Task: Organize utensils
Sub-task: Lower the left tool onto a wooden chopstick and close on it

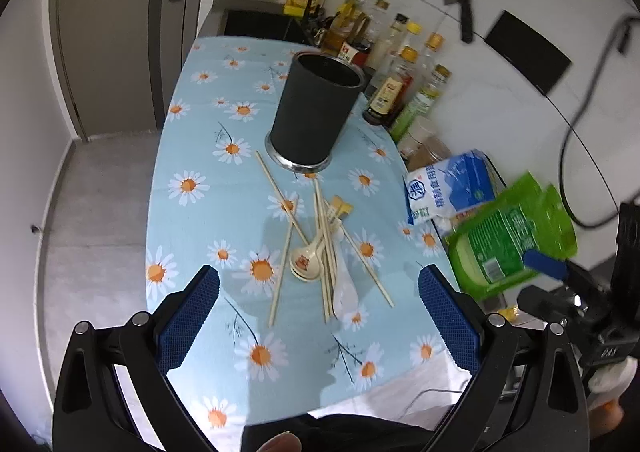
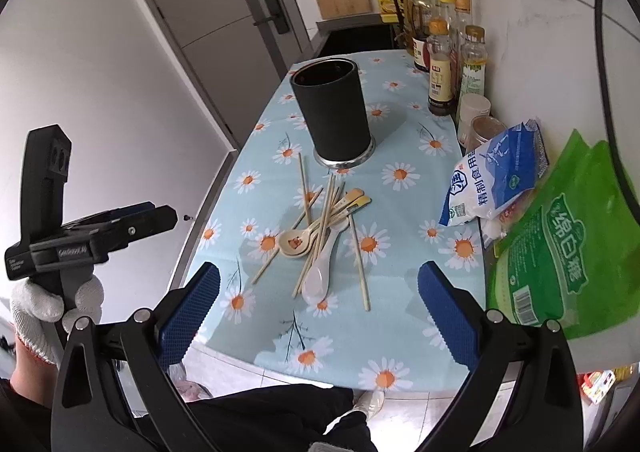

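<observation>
Claws: I'm holding L gripper (image 1: pixel 319 312) and R gripper (image 2: pixel 319 312) wide open, both empty.
Pile: chopsticks (image 2: pixel 329 219) and spoons (image 2: pixel 316 276) lying at 12 from both, long axes approx 12–6.
Holder: black cup (image 2: pixel 332 111) standing beyond at 12.
Nearer: can't tell.

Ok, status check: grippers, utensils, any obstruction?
Left gripper and right gripper open, empty. Chopsticks and spoons piled loose before empty holder. Nothing blocking.

Both grippers hover with jaws spread wide and empty. The left gripper (image 1: pixel 319 316) and the right gripper (image 2: pixel 319 316) sit side by side. A white-gloved left hand (image 2: pixel 48 308) grips its handle.
</observation>
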`<state>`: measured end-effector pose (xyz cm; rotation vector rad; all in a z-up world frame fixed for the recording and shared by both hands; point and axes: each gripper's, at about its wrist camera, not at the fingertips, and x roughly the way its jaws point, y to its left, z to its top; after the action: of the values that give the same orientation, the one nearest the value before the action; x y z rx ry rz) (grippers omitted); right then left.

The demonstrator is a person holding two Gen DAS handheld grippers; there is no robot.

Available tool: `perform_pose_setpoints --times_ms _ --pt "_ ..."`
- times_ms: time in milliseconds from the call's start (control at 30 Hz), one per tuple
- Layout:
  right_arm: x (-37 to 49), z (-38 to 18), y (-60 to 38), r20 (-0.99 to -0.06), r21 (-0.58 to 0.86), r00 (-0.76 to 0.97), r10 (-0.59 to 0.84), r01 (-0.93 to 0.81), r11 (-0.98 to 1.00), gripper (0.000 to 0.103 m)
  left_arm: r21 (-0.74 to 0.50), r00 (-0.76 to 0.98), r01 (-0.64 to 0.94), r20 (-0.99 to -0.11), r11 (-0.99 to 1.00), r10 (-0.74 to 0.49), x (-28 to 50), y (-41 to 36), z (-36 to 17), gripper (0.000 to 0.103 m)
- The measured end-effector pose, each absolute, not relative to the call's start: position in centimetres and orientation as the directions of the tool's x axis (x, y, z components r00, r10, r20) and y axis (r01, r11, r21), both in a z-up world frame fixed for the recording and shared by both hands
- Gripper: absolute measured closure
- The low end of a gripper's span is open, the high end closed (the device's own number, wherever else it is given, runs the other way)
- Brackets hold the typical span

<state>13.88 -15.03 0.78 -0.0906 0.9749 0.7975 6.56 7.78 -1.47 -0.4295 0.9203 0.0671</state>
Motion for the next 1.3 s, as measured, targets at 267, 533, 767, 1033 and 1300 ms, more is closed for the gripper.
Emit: perform_pose_setpoints --times_ms 267,533,767,1033,1300 --pt "15.7 -1.5 -12.5 -0.783 0.286 0.306 0.542 -0.596 0.750 0.007 -0.381 0.587 -0.278 -0.794 0.882 -0.158 11.0 12.4 -4.7 0.007" --pt "17.1 -5.0 -10.1 -0.814 0.329 0.240 0.529 -0.559 0.761 0.023 -0.449 0.529 -0.299 -0.812 0.842 -0.245 16.0 14.9 -9.0 0.015" --pt "18.5 -7.6 -9.3 -0.821 0.392 0.173 0.543 -0.520 0.759 0.037 -0.457 0.466 -0.351 -0.842 0.818 -0.271 19.9 15.7 -12.2 0.027" --pt "21.0 -9.5 -9.4 -0.768 0.557 0.051 0.639 -0.439 0.705 0.048 -0.406 0.388 -0.359 -0.884 0.840 -0.262 23.8 14.7 -14.8 0.041" --pt "22.2 -10.2 -10.2 -0.750 0.595 0.035 0.661 -0.401 0.696 0.061 -0.314 0.302 -0.408 -0.932 0.857 -0.198 26.6 14.6 -17.6 0.064"
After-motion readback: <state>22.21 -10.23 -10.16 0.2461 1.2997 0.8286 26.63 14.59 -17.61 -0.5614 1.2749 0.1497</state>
